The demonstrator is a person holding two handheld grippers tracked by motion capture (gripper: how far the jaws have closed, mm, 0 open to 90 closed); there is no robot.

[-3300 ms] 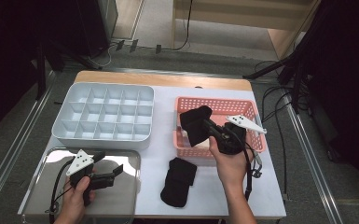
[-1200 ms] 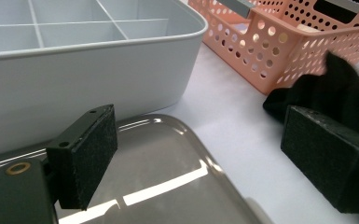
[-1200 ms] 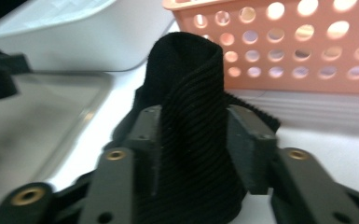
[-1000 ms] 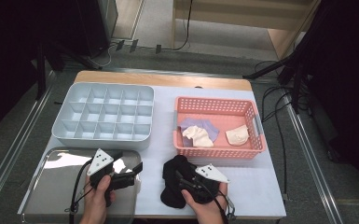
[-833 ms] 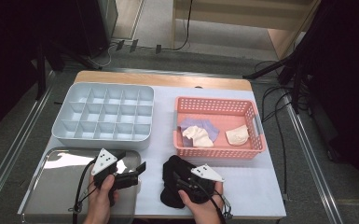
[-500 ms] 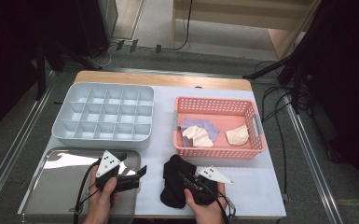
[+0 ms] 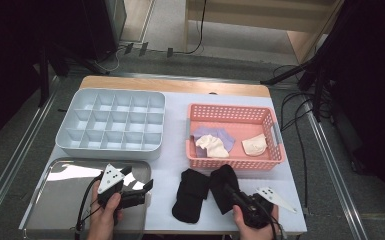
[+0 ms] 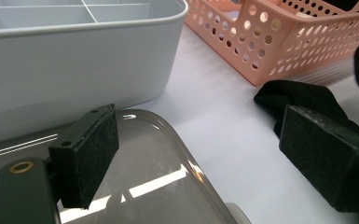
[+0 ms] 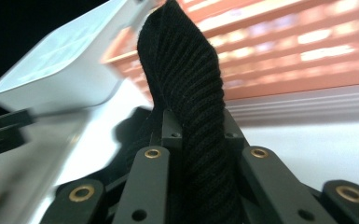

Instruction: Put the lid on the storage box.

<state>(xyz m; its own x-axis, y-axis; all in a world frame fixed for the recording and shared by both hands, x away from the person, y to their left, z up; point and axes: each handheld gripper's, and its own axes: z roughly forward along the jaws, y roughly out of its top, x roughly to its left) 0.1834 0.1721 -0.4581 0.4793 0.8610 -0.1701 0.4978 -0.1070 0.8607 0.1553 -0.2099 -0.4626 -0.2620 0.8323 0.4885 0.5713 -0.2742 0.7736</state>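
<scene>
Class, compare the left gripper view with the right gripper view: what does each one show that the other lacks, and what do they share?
Left gripper view alone: the open left gripper over the steel tray, and a black sock lying flat on the table.
Right gripper view alone: the right gripper with its jaws clamped on a second black sock, lifted off the table.
Both: the pink basket and the grey divided box.

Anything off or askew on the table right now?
Nothing damaged or spilled. The right hand-held gripper is shut on one black knitted sock, lifting it beside a second black sock lying crumpled on the white tabletop. The left hand-held gripper hovers open over the shiny metal tray. The grey divided organiser sits square.
</scene>
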